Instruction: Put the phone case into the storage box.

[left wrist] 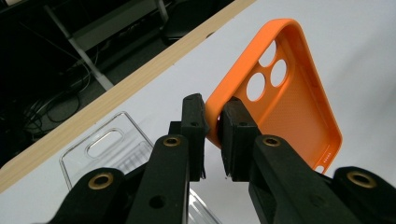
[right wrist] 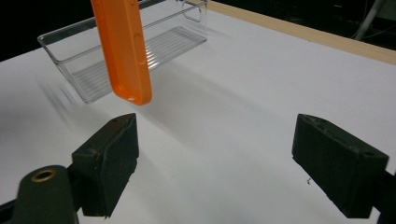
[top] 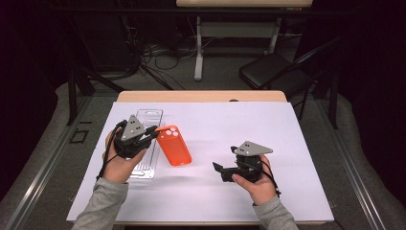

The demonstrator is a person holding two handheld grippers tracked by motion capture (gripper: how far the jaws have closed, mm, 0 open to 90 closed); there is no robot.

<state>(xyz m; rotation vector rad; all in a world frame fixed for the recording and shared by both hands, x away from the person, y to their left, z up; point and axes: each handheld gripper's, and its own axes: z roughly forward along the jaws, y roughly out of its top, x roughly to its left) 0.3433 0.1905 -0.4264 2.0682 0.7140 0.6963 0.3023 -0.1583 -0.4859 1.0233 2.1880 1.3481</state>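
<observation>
- Clear plastic tray (top: 146, 143) lies long and narrow near the left edge of the white table cover (top: 230, 129), partly under my left hand (top: 117, 165).
- My left gripper (left wrist: 212, 128) pinches one rim of the orange phone case (left wrist: 285, 102), jaws closed on it, the case held off the table just right of the tray.
- Bare white cover stretches between the case and my right hand (top: 258, 184).
- My right gripper (top: 221, 171) hangs with its jaws wide apart, nothing between them, well clear of the case and the table's right edge.
</observation>
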